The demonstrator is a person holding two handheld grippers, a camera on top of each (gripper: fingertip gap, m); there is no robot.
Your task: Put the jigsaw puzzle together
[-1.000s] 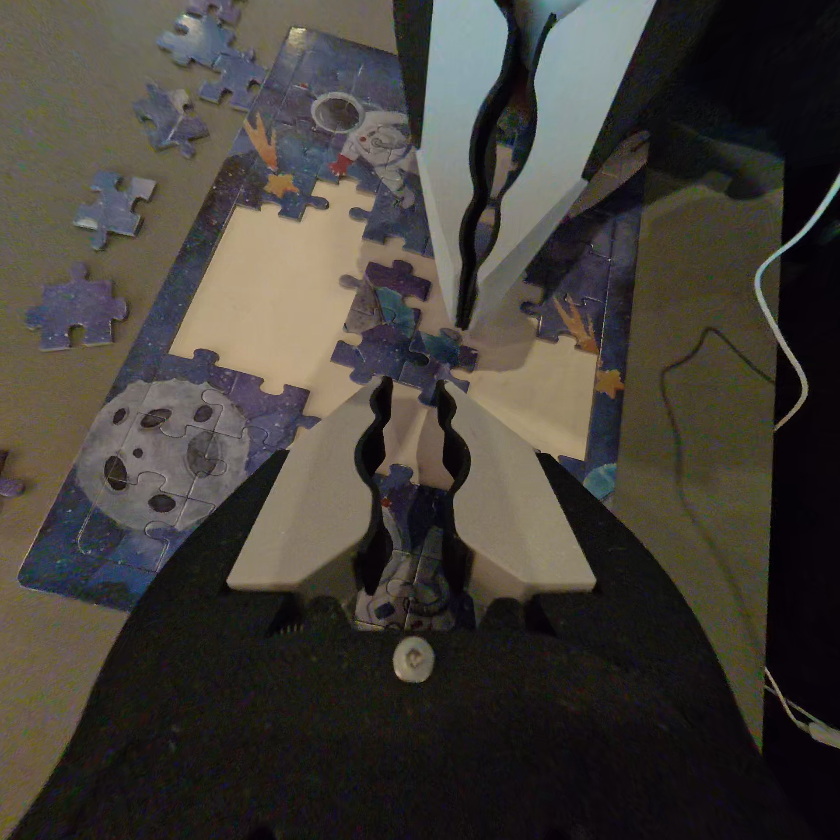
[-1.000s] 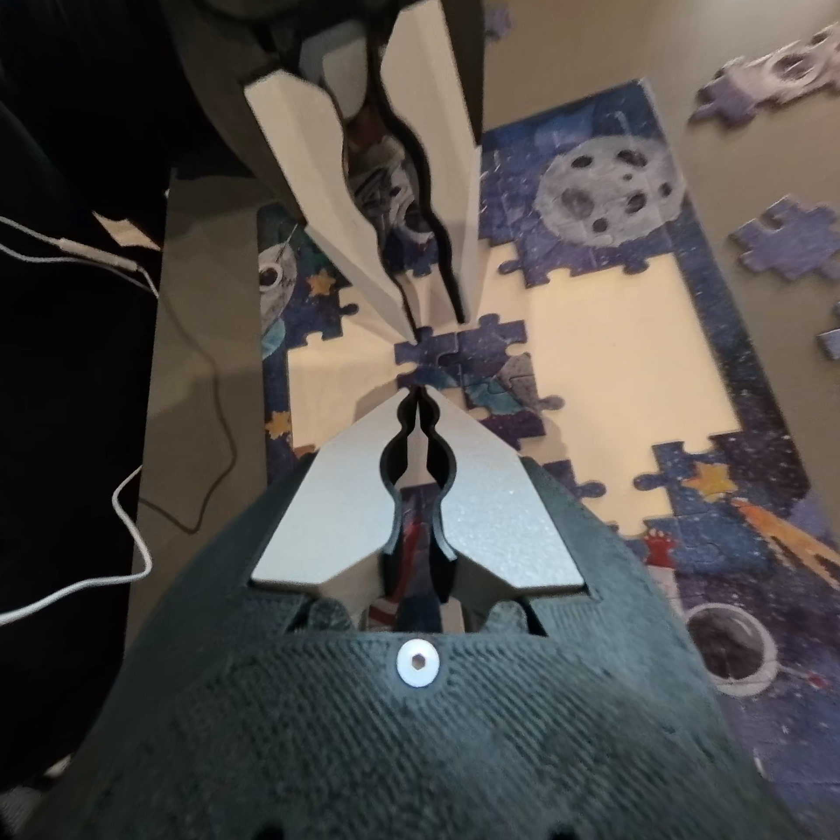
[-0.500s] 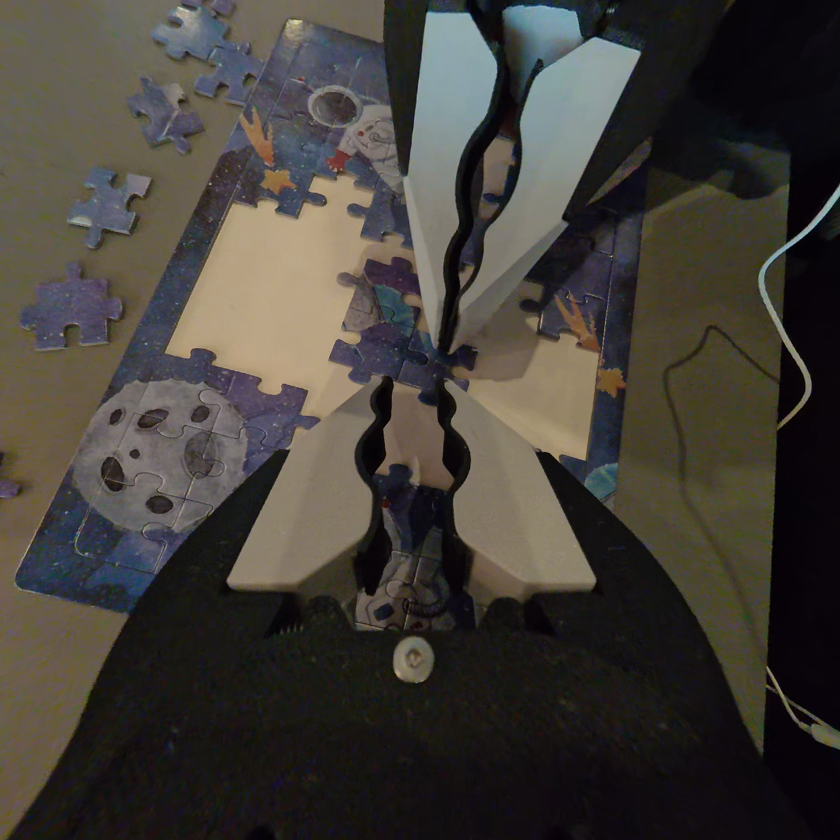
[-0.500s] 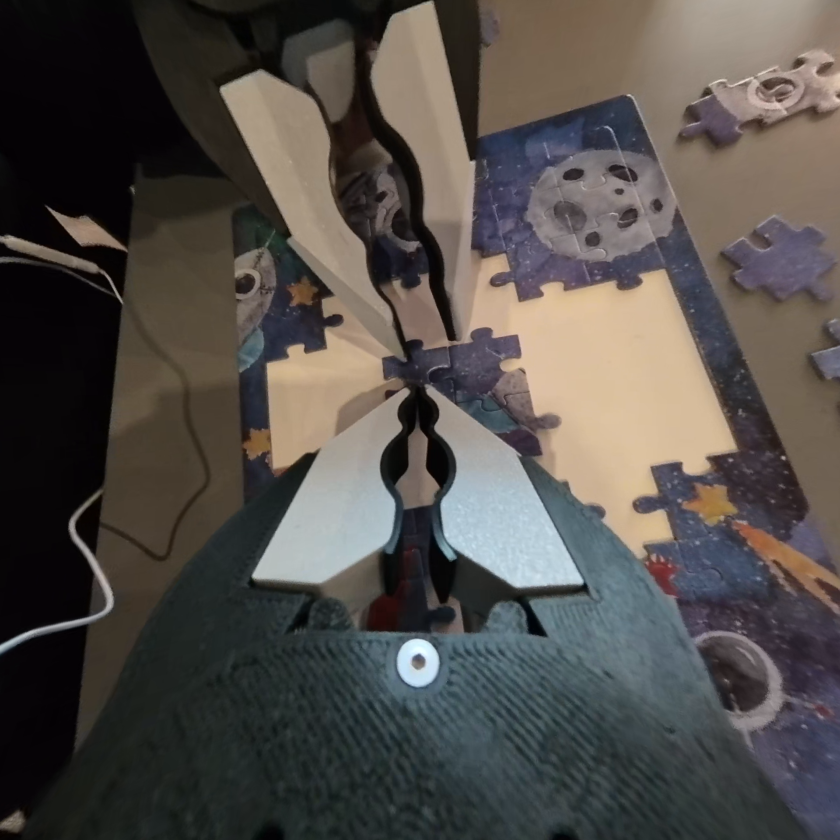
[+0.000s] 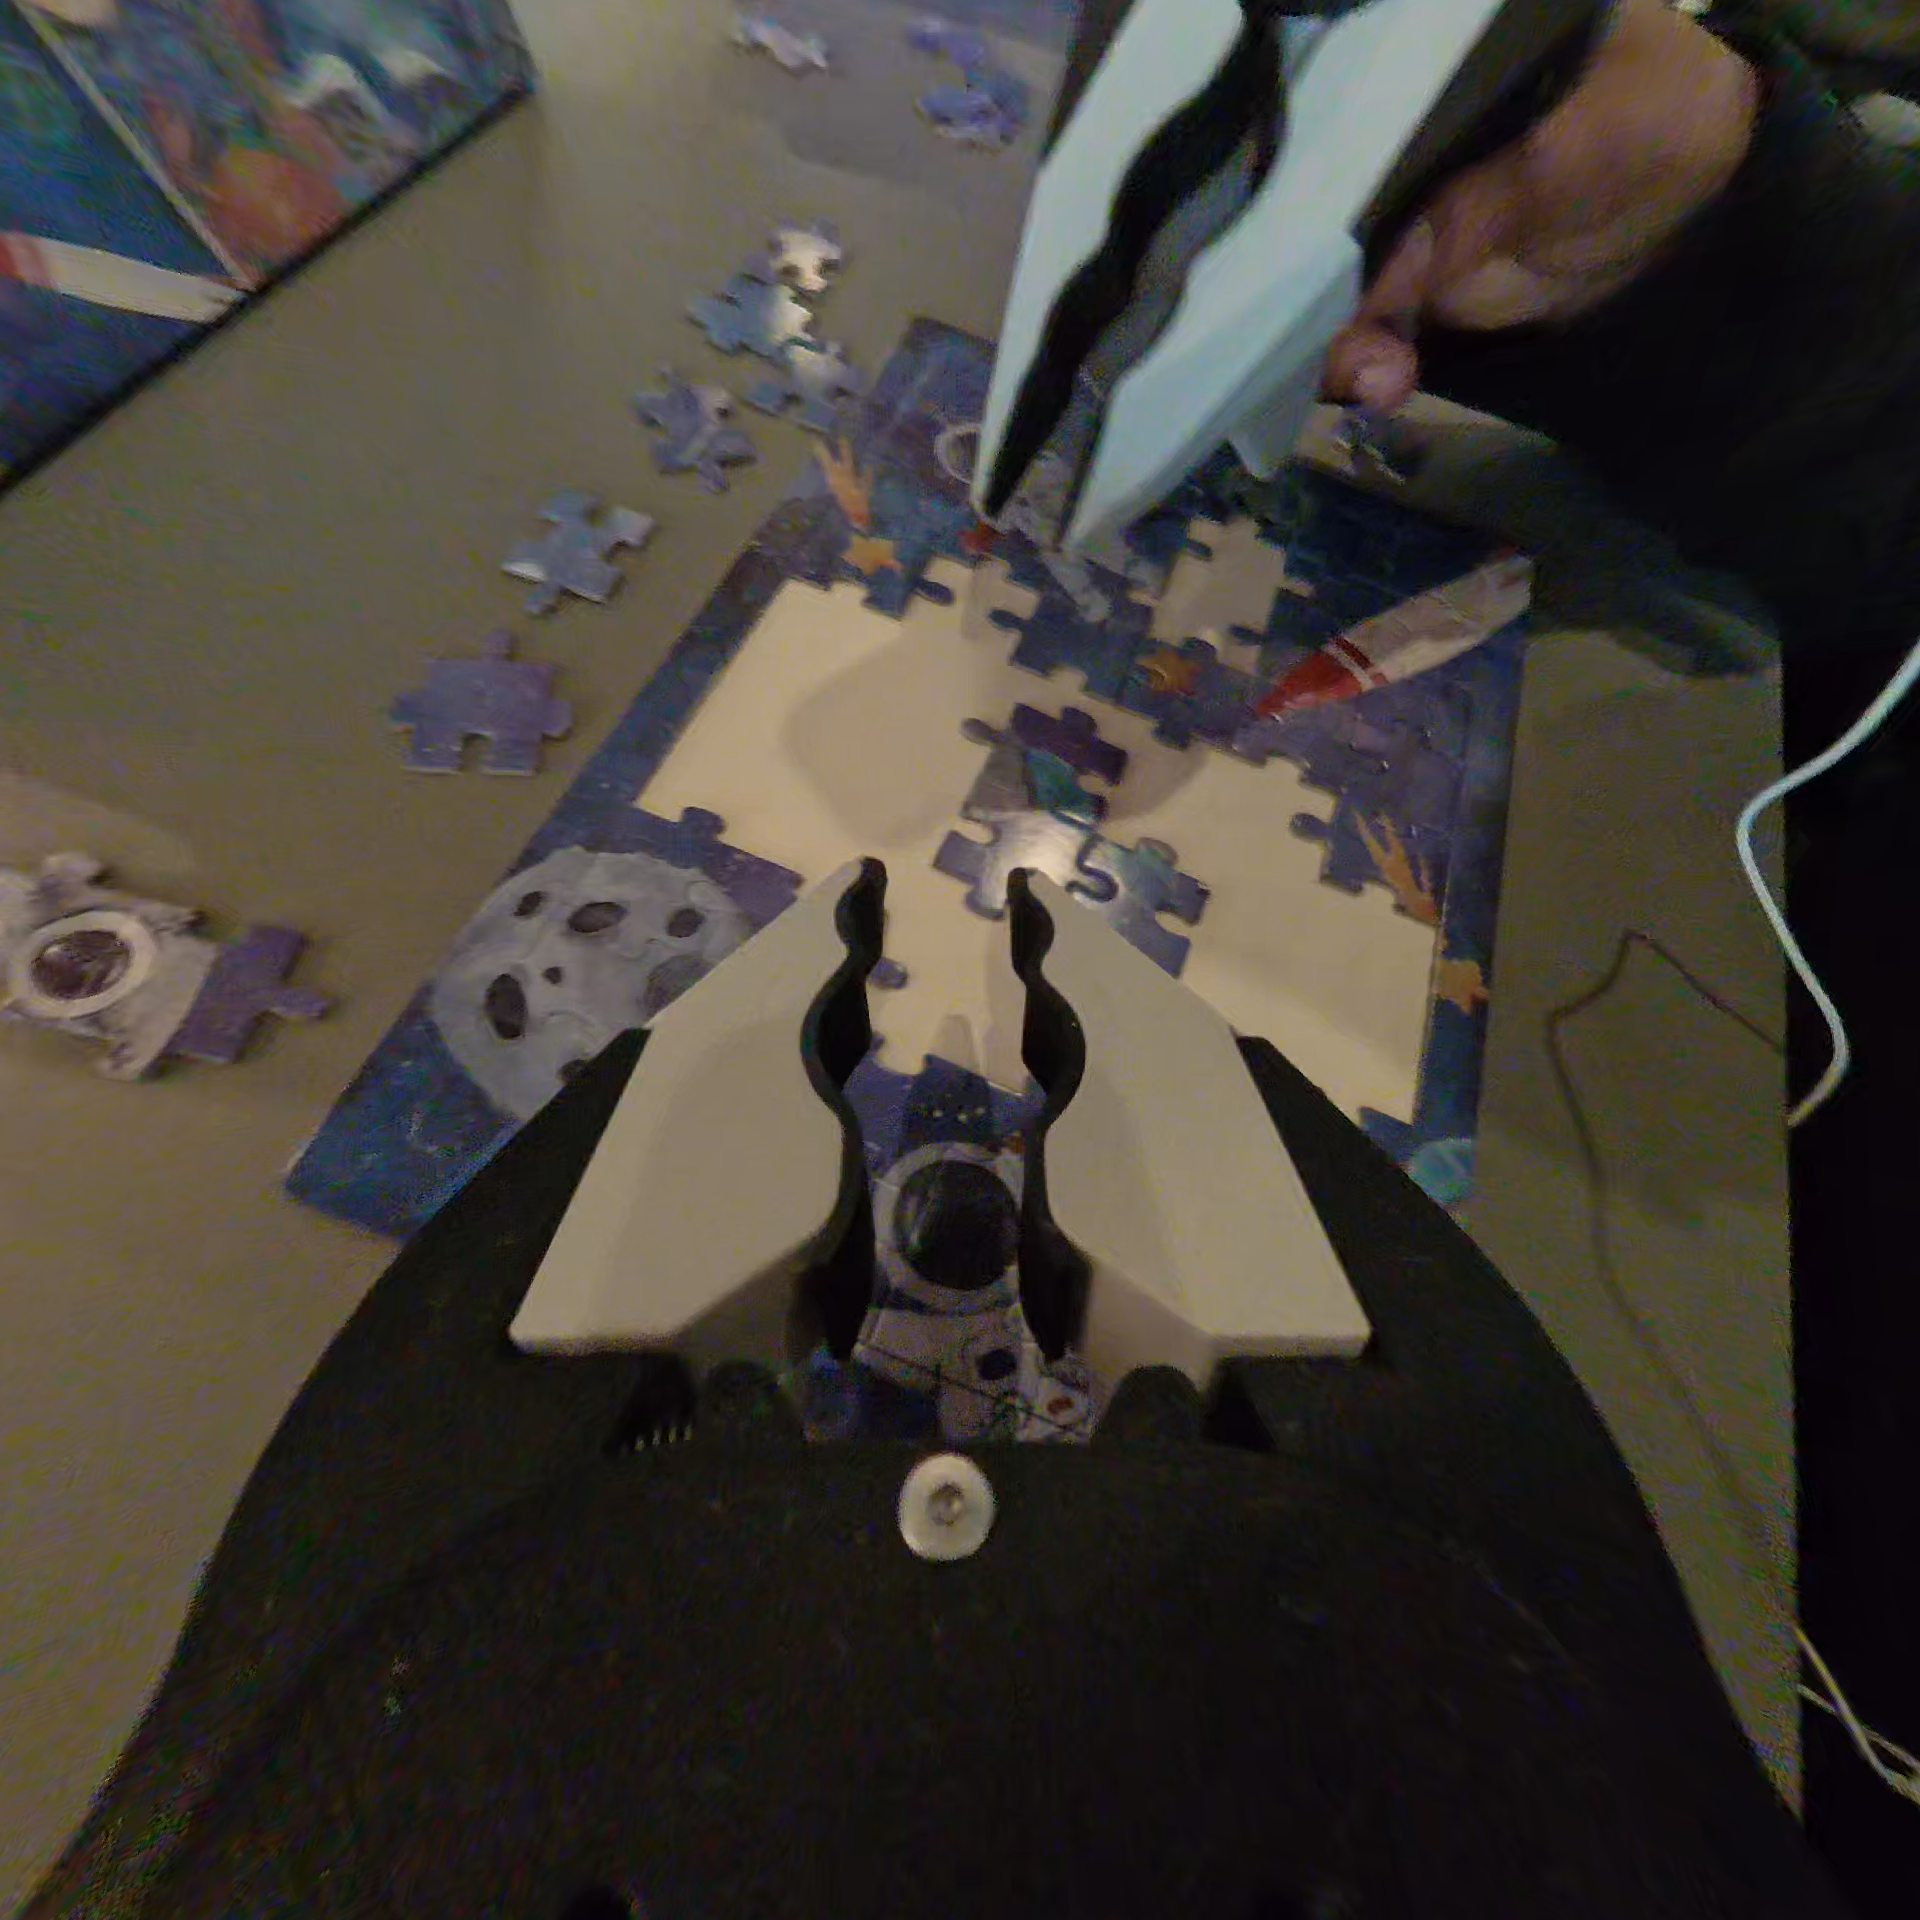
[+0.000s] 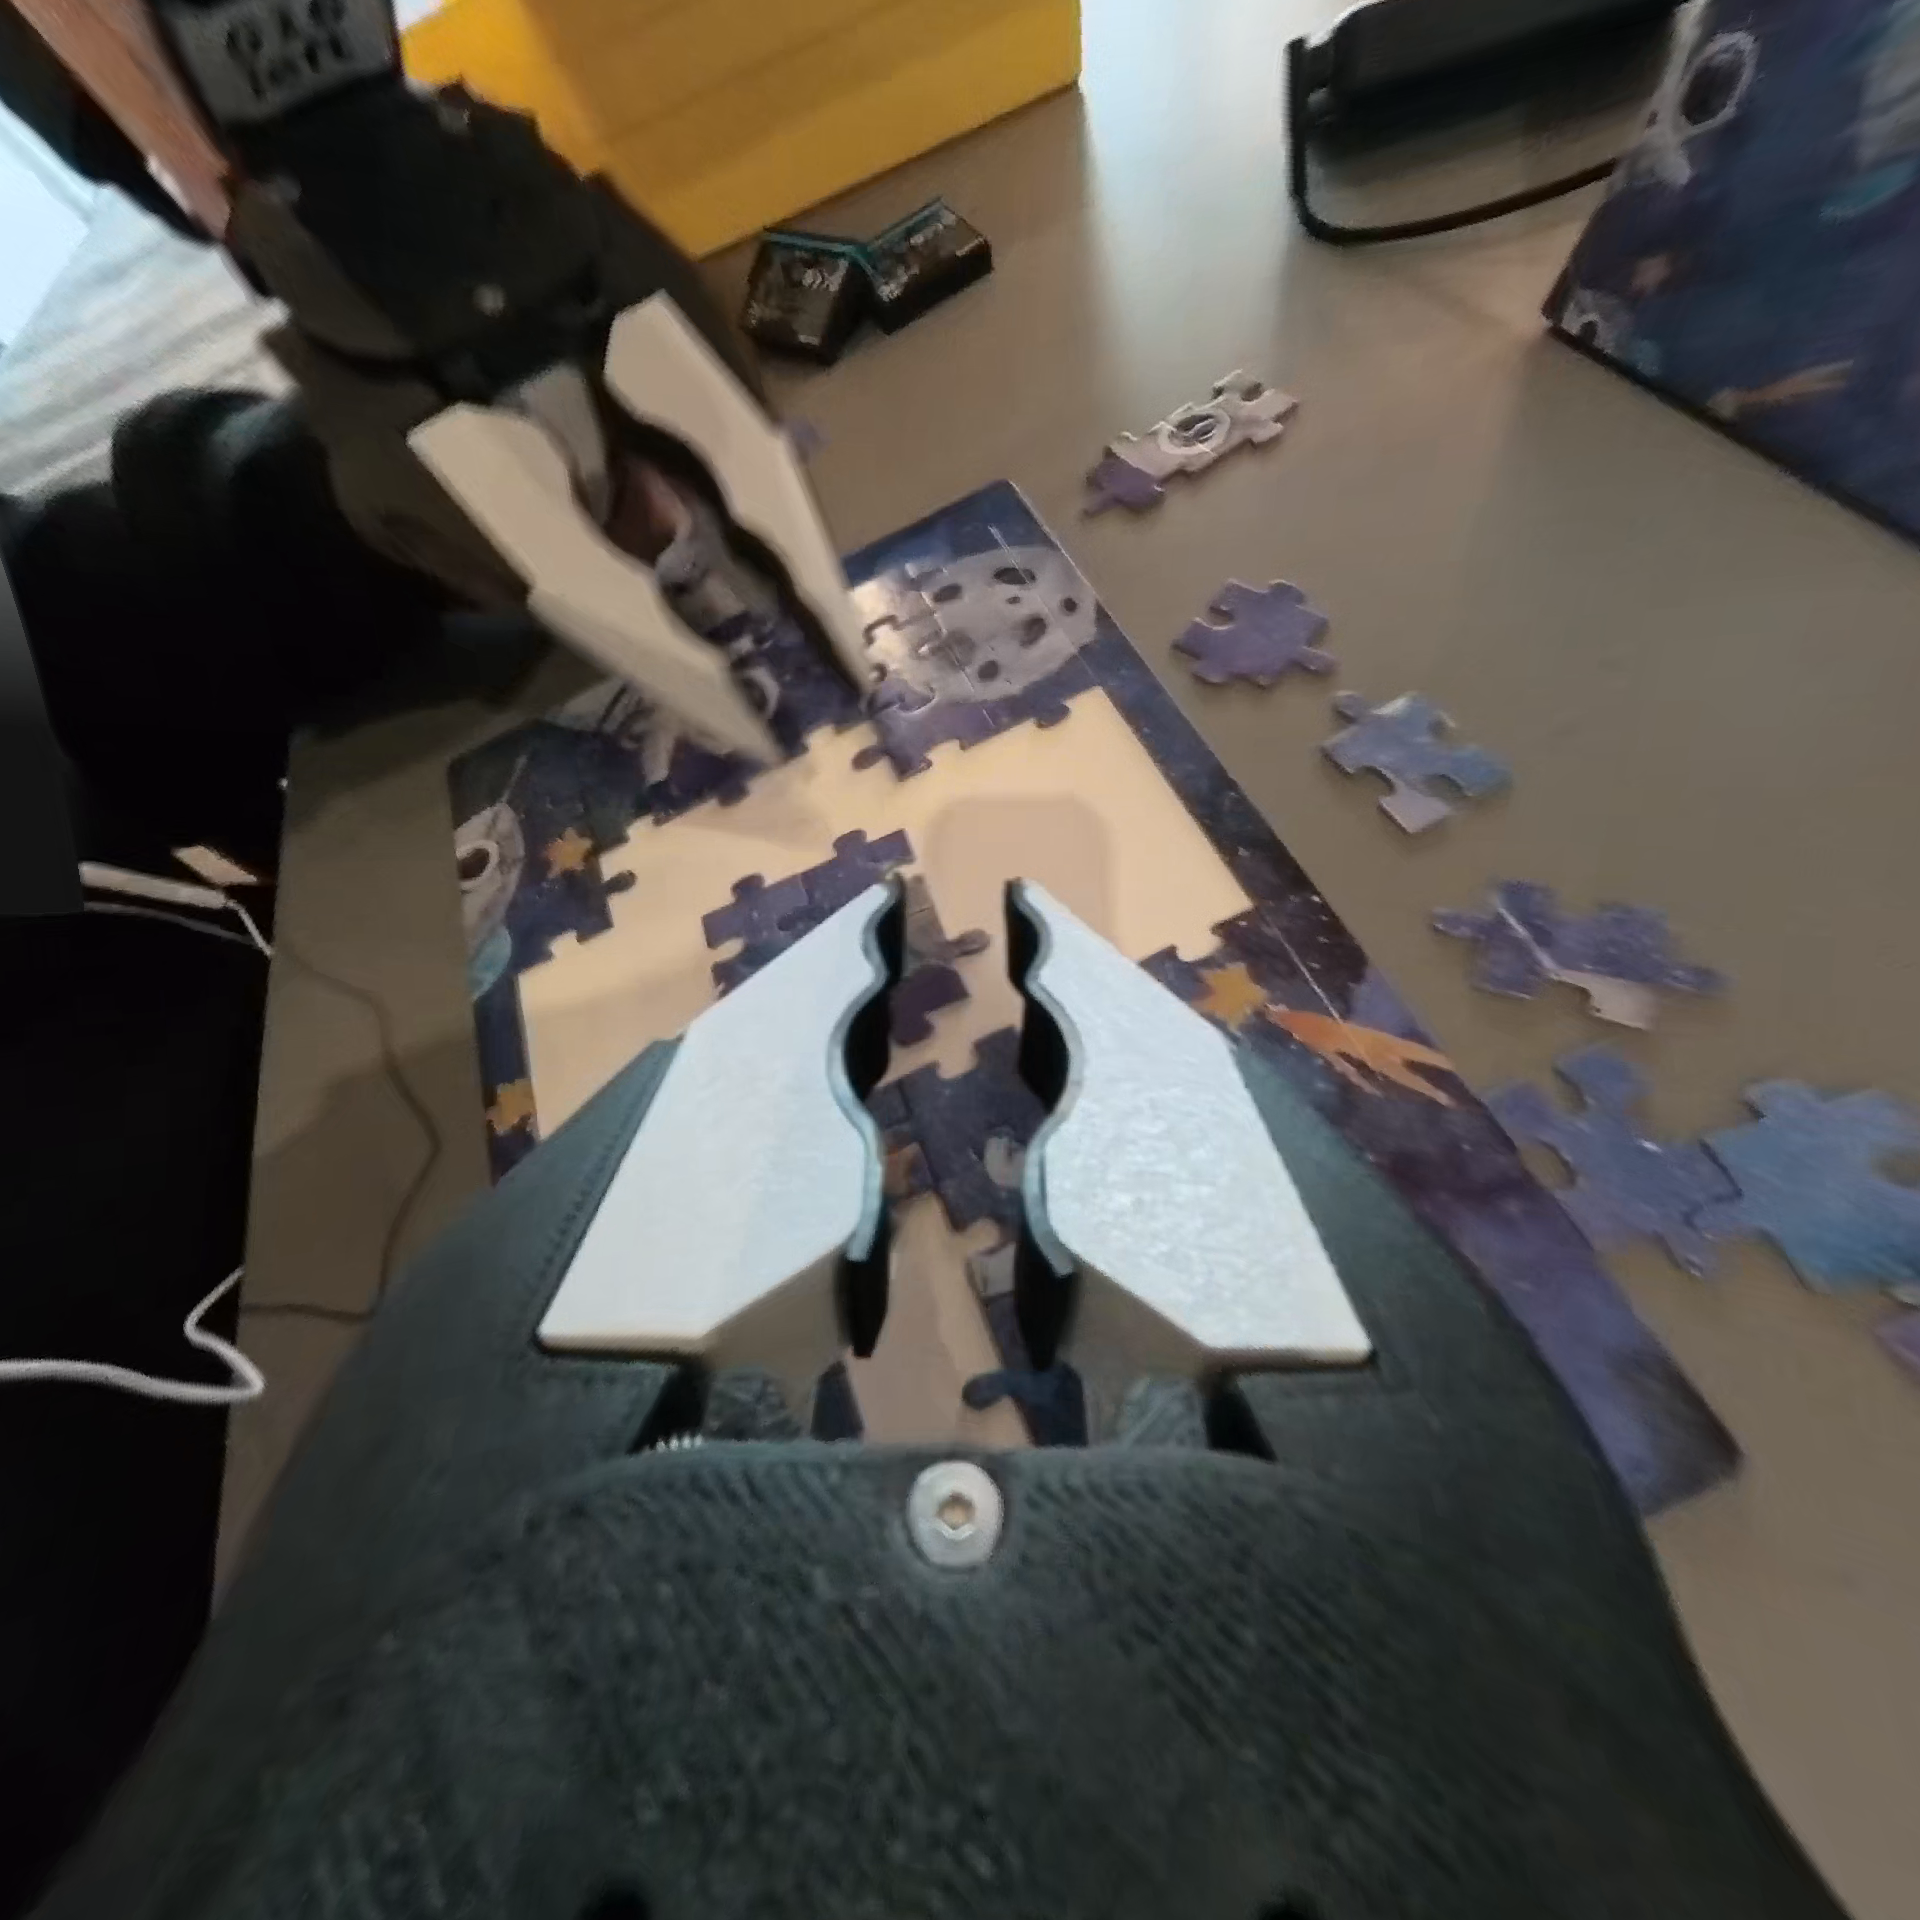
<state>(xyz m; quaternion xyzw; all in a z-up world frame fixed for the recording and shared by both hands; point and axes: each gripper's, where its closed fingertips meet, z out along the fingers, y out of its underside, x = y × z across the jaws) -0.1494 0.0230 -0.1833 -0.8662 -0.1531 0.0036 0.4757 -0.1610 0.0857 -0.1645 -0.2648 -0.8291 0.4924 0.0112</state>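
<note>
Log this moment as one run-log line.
left hand-held gripper: open, empty | right hand-held gripper: open, empty | joined pieces: loose inside puzzle frame

Jigsaw puzzle (image 5: 582, 1039) flat on table, long rectangle, space picture: grey cratered moon (image 5: 592, 945), astronaut (image 5: 951, 1226), red-white rocket (image 5: 1392, 649). Border joined, middle open and pale. Small cluster of joined pieces (image 5: 1070, 831) lies inside open middle, apart from border. Loose blue-purple pieces (image 5: 483, 707) lie scattered on table beside puzzle, among them a joined piece group with helmet picture (image 5: 135, 966).
</note>
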